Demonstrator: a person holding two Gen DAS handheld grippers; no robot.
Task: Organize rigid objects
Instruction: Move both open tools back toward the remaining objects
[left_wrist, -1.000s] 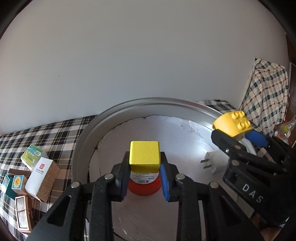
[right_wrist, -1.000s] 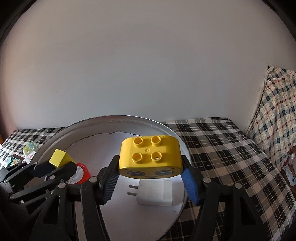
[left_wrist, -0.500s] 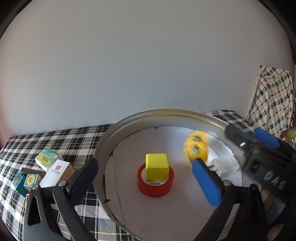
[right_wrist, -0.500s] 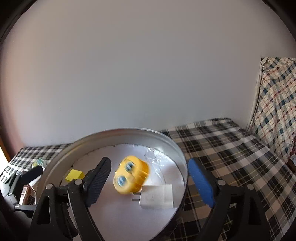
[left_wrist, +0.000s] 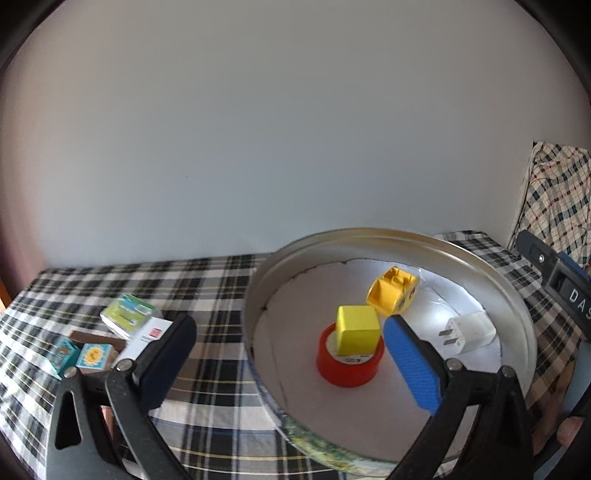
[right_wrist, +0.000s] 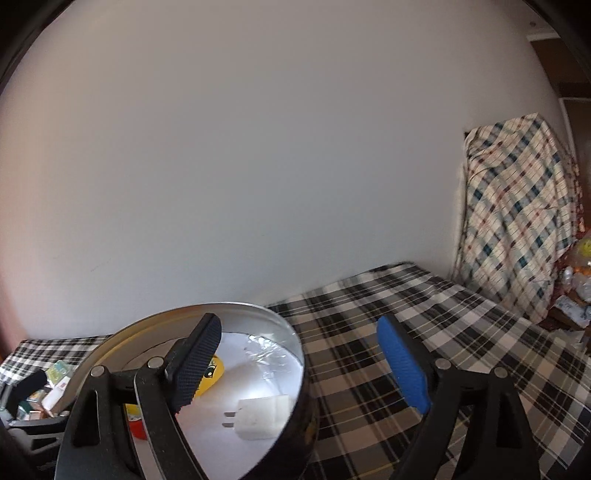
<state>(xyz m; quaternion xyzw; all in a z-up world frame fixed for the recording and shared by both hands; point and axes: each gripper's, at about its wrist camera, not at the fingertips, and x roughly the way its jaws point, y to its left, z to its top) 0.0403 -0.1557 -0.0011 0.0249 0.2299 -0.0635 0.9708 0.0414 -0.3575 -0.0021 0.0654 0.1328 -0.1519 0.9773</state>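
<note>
Two wrist views of a plaid-covered table against a pale wall. In the left wrist view, a round metal tray fills the right half of the frame. Inside it sit four things: a yellow cube perched on a red tape roll at centre, a yellow toy brick tipped on its side just above and right of the cube, and a white plug at right.

The left gripper stands wide apart and empty, across the bottom of the frame. The right gripper is also spread with nothing between its fingers, in the lower middle of its own view.

Likely risks: the cube rests on the roll rather than the tray floor, so a knock to the tray or roll could topple it — probably into the brick close by. The tray's raised rim sits between the left gripper and the contents, and a low reach could catch it.

Outside the tray, at the lower left of the left view, lie small boxes in a cluster — seemingly not yet sorted. A plaid cloth hangs at the right of the right view.
</note>
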